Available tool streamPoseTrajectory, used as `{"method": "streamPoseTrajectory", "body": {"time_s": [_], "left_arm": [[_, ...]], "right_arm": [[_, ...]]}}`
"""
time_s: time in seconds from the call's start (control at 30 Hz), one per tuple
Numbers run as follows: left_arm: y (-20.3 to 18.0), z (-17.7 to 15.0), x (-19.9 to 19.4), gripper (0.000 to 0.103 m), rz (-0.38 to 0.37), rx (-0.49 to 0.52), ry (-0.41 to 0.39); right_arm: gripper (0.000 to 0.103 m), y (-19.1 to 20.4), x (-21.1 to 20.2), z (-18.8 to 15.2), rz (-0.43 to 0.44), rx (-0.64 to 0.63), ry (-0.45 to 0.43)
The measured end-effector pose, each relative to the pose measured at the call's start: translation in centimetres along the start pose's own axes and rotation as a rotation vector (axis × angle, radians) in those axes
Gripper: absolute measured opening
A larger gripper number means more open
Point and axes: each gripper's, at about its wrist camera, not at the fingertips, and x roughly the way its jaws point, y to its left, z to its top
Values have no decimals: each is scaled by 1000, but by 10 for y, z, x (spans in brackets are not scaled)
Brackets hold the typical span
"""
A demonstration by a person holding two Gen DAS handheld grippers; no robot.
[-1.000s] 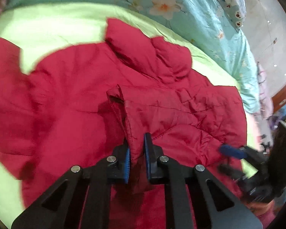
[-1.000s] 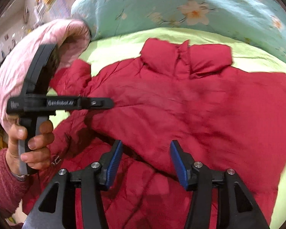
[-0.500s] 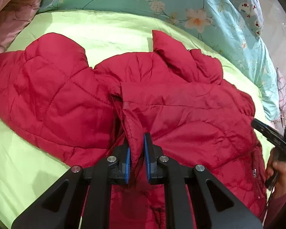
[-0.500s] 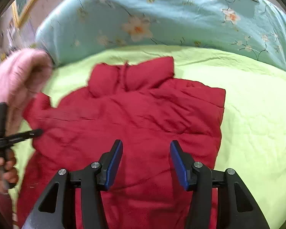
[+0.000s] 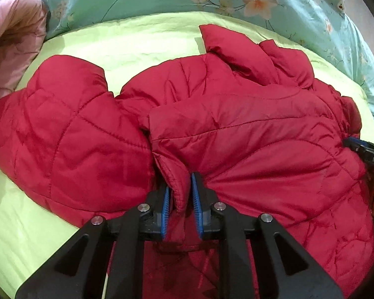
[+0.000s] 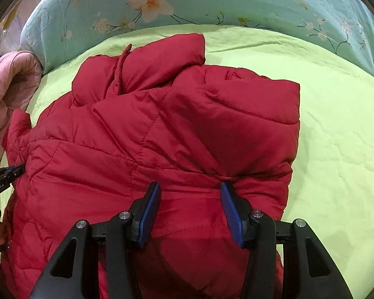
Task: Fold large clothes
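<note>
A red quilted jacket point(image 5: 249, 129) lies on a lime-green bed sheet point(image 5: 142, 37), collar toward the pillow. My left gripper point(image 5: 179, 199) is shut on a fold of the jacket's edge, with the left sleeve point(image 5: 62, 129) spread out to its left. In the right wrist view the jacket point(image 6: 162, 124) has its right side folded over the body. My right gripper point(image 6: 190, 206) is open, its blue pads resting on the jacket near the folded part. The right gripper's tip shows at the left wrist view's right edge point(image 5: 366, 149).
A teal floral pillow or quilt point(image 6: 212, 2) runs along the back of the bed. A pink padded garment point(image 6: 10, 82) lies at the left; it also shows in the left wrist view point(image 5: 12, 39). Bare green sheet point(image 6: 341, 137) spreads to the right of the jacket.
My left gripper has kept hold of the jacket's edge and drawn it back, so the left sleeve now lies spread out. My right gripper has swung right and lowered onto the folded right side.
</note>
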Motion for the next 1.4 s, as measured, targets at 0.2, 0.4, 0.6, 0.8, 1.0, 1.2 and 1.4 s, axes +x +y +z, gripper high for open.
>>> {"method": "streamPoseTrajectory", "body": {"time_s": [0.2,0.4,0.6,0.8,1.0,1.2,1.4], "left_arm": [[-2,1,-12,42,75,15,-2],[22,-9,-39,55,85,-68,-17],[63,-31,-61,55,20,-238,-32],[108,-39,-69,55,34,-364,-52],[161,-40,-67,55,68,-493,-77],[214,-36,-51,55,70,-639,-93],[257,-28,-17,55,19,-782,-68]], "right_arm": [[53,1,-14,-1,-9,15,-15],[77,-2,-42,-5,48,108,-16],[97,18,-66,-15,43,96,-3],[103,39,-81,-13,136,91,36],[103,41,-88,-21,270,134,-11],[103,49,-89,-24,210,89,-14],[103,57,-100,-25,173,54,-55]]}}
